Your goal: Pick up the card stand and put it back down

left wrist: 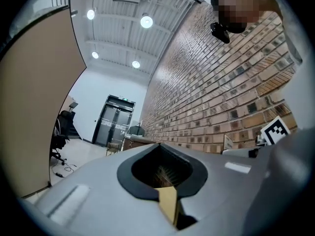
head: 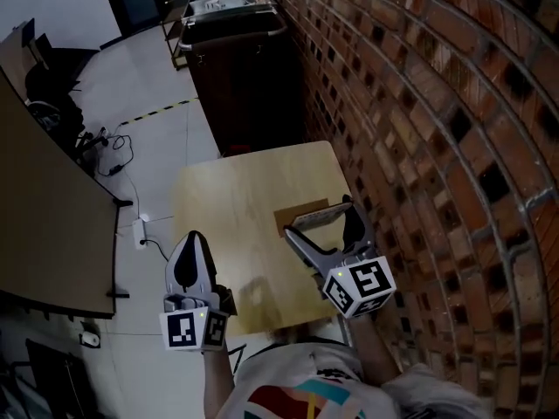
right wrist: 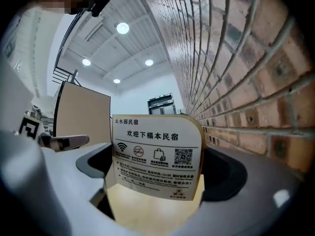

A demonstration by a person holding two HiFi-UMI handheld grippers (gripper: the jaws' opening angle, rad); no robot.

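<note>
My right gripper (head: 323, 227) sits right of centre in the head view, and its jaws are closed on the card stand (head: 310, 214), one on either side of it. The stand is over the right part of the small wooden table (head: 223, 203), close to the brick wall (head: 419, 103) that fills the right side of the frame. I can't tell from here whether its base touches the tabletop. It looks tilted rather than upright.

In the right gripper view the card stand (right wrist: 156, 149) fills the middle, between the two grey jaws of the right gripper (right wrist: 160, 168). It is a pale card with rounded upper corners, rows of print, small icons and a QR code. The brick wall runs up the right of that frame.

My left gripper (head: 193, 244) is at the lower left of the head view, by the table's left edge and well apart from the stand. In its own view the left gripper (left wrist: 159, 151) has its jaws together with nothing between them — only a sliver of tan shows through the seam below the dark pads.

The marker cubes (head: 360, 288) face the head camera. A dark cabinet (head: 236, 77) stands beyond the table at upper centre, and a brown partition (head: 44, 216) runs along the left.
</note>
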